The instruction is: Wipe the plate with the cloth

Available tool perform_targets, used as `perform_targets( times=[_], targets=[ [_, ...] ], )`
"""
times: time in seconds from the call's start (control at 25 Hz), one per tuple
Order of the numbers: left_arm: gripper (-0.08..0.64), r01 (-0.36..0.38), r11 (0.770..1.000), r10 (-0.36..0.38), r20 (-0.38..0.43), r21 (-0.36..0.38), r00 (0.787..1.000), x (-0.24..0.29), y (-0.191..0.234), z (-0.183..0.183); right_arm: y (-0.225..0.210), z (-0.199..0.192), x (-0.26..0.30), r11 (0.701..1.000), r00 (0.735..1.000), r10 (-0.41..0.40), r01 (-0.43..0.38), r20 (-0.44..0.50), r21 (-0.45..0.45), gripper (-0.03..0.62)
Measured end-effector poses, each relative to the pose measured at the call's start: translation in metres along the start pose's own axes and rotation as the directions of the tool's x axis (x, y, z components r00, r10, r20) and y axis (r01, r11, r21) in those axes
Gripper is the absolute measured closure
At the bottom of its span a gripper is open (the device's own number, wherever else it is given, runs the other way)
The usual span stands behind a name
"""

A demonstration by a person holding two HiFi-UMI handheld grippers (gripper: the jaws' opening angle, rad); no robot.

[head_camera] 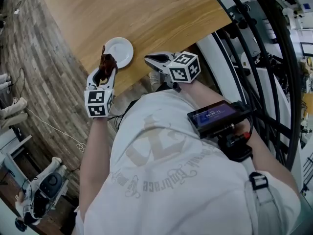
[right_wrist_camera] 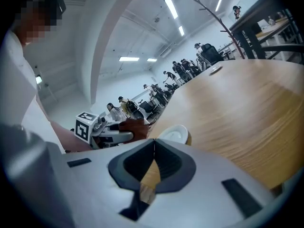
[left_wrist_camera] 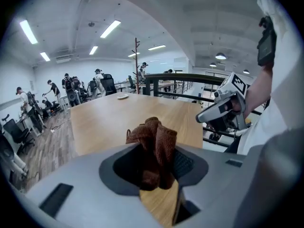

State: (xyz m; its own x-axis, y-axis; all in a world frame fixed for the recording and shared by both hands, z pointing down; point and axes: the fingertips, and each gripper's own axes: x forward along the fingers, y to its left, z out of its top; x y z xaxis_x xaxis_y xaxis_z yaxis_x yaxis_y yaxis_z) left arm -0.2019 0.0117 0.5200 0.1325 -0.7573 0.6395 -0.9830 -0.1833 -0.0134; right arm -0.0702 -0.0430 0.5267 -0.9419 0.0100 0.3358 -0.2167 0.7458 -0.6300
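A small white plate [head_camera: 120, 51] sits near the front edge of the wooden table [head_camera: 146, 13]; the right gripper view shows the plate [right_wrist_camera: 175, 134] just ahead. My left gripper [head_camera: 103, 68] is shut on a bunched brown cloth [head_camera: 106, 64], held just left of the plate at the table's edge. In the left gripper view the cloth [left_wrist_camera: 154, 148] fills the gap between the jaws. To the right of the plate, my right gripper [head_camera: 152, 59] is shut with nothing in it, its jaws meeting [right_wrist_camera: 154, 145] over the table's edge.
Wood-plank floor [head_camera: 44, 82] lies left of the table, with a white cable [head_camera: 58, 131] on it. A black railing [head_camera: 264, 58] curves along the right. A small screen device [head_camera: 217, 116] hangs at my chest. Another small plate [left_wrist_camera: 123, 97] lies far across the table.
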Motion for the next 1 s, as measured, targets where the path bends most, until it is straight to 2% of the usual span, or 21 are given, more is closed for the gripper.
perform_targets(
  times=[0.24, 0.6, 0.76, 1.0],
  targets=[
    [0.391, -0.085, 0.982, 0.099, 0.073, -0.167, 0.992, -0.034, 0.006, -0.016, 0.019, 0.026, 0.009, 0.987, 0.997, 0.079, -0.077, 0.009, -0.138, 0.578],
    [0.391, -0.073, 0.952, 0.115, 0.125, -0.299, 0.985, -0.063, -0.024, -0.055, 0.054, 0.025, 0.0, 0.952, 0.989, 0.146, -0.142, -0.004, -0.269, 0.58],
    [0.391, -0.065, 0.946, 0.113, 0.134, -0.318, 0.985, -0.069, -0.039, -0.064, 0.058, 0.007, -0.014, 0.95, 0.99, 0.144, -0.141, -0.012, -0.279, 0.58],
    [0.391, -0.043, 0.95, 0.096, 0.16, -0.308, 0.983, -0.075, -0.049, -0.068, 0.057, -0.011, -0.022, 0.956, 0.996, 0.093, -0.09, -0.003, -0.279, 0.58]
  ],
)
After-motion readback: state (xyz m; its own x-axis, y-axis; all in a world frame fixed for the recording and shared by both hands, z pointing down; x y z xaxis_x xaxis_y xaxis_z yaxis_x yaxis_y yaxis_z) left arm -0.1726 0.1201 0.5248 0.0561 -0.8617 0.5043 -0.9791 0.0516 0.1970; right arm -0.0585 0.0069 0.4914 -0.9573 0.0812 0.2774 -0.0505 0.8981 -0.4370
